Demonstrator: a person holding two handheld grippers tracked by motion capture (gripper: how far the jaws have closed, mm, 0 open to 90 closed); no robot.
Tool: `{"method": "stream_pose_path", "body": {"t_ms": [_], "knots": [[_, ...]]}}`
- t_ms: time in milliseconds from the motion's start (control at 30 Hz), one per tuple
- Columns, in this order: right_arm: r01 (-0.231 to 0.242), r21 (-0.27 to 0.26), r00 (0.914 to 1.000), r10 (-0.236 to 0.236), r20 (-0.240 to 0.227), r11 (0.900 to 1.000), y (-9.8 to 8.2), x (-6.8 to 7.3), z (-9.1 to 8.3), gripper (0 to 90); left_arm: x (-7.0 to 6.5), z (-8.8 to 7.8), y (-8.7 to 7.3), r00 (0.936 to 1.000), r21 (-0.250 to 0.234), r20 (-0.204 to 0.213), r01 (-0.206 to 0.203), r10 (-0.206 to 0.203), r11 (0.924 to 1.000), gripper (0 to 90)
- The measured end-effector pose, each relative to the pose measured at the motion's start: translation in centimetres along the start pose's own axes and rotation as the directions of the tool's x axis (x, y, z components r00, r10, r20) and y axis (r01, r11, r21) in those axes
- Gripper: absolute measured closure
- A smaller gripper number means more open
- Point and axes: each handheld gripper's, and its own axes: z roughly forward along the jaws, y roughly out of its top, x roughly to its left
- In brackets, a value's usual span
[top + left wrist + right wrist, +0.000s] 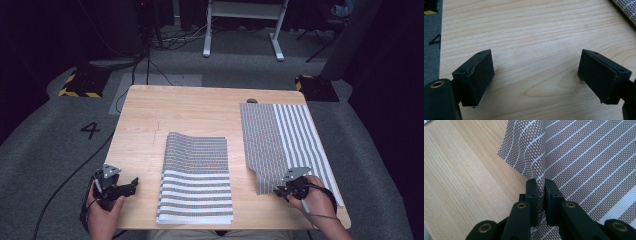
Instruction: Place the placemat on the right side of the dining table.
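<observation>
Gripping a pinched fold of the striped placemat (pixel 574 152) at the table's (pixel 190 107) right side, our right gripper (pixel 541 186) has its jaws nearly together on the weave. Our left gripper (pixel 535 75) hovers with jaws spread wide over bare wood at the left. We count two grippers, one flat placemat, one folded stack (pixel 196 177), and a "4" (pixel 90 129) on the floor.

My left hand-held gripper (pixel 131 184) and right hand-held gripper (pixel 278 191) are matte black, each topped with a grey three-cornered plate, trailing a thin cable, with flat rectangular pads, small screw holes and brass-ringed pivots, and my forearms are bare.
</observation>
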Motion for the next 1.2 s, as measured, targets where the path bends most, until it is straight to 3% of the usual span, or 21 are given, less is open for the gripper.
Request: {"method": "stream_pose_path", "body": {"t_ms": [133,233,300,367,433,533,667,700,733,767,800,1067,1200], "knots": [[0.003,0.001,1.0,-0.003,0.005,1.0,-0.1,0.0,-0.1,80.4,0.0,0.0,0.0,1.0,-0.001,-0.001,0.0,0.0,1.0,13.6],[0.004,0.004,1.0,-0.004,-0.003,1.0,0.0,0.2,-0.1,71.9,0.0,0.0,0.0,1.0,0.0,-0.002,-0.001,0.001,1.0,13.6],[0.01,-0.015,0.9998,-0.01,-0.016,1.0,0.1,0.5,-0.3,62.9,0.0,0.0,0.0,1.0,-0.001,-0.001,0.0,0.0,1.0,13.6],[-0.026,-0.069,0.9992,0.023,-0.033,0.997,0.3,1.1,-0.7,53.2,0.0,0.0,0.0,1.0,-0.001,0.001,0.0,0.0,1.0,13.6],[-0.028,-0.1,0.9991,0.025,-0.033,0.995,0.5,1.4,-1.2,46.5,0.0,0.0,0.0,1.0,-0.001,0.0,0.0,0.0,1.0,13.6],[-0.042,-0.183,0.9988,0.037,-0.031,0.982,1.1,1.6,-2.2,39.3,0.0,0.0,0.0,1.0,-0.001,0.001,0.0,0.0,1.0,13.6],[-0.068,-0.294,0.997,0.053,-0.057,0.953,2.4,2.3,-3.5,36.4,0.0,0.0,0.0,1.0,0.001,0.002,0.001,-0.001,1.0,13.6],[-0.068,-0.294,0.997,0.053,-0.057,0.953,2.4,2.3,-3.5,36.4,0.0,0.0,0.0,1.0,0.001,0.002,0.001,-0.001,1.0,13.7],[-0.061,-0.343,0.9969,0.04,-0.068,0.937,3.3,3.0,-4.1,35.5,0.0,0.0,0.0,1.0,-0.001,0.004,0.004,-0.004,1.0,14.1],[-0.061,-0.343,0.9969,0.04,-0.068,0.937,3.3,3.0,-4.1,35.5,0.0,0.0,0.0,1.0,-0.005,0.003,0.009,-0.009,0.9999,14.1],[-0.05,-0.379,0.9963,0.019,-0.083,0.924,4.3,3.8,-4.5,34.8,0.0,0.0,0.0,1.0,-0.005,0.002,0.009,-0.009,1.0,14.4],[-0.015,-0.418,0.9888,-0.049,-0.141,0.908,7.4,6.5,-4.3,32.9,0.1,0.0,0.0,1.0,-0.003,0.002,0.007,-0.007,1.0,14.4],[-0.022,-0.422,0.9857,-0.051,-0.161,0.906,8.6,7.5,-3.6,32.9,0.1,0.0,0.0,1.0,-0.003,0.002,0.008,-0.008,1.0,14.4]]}}
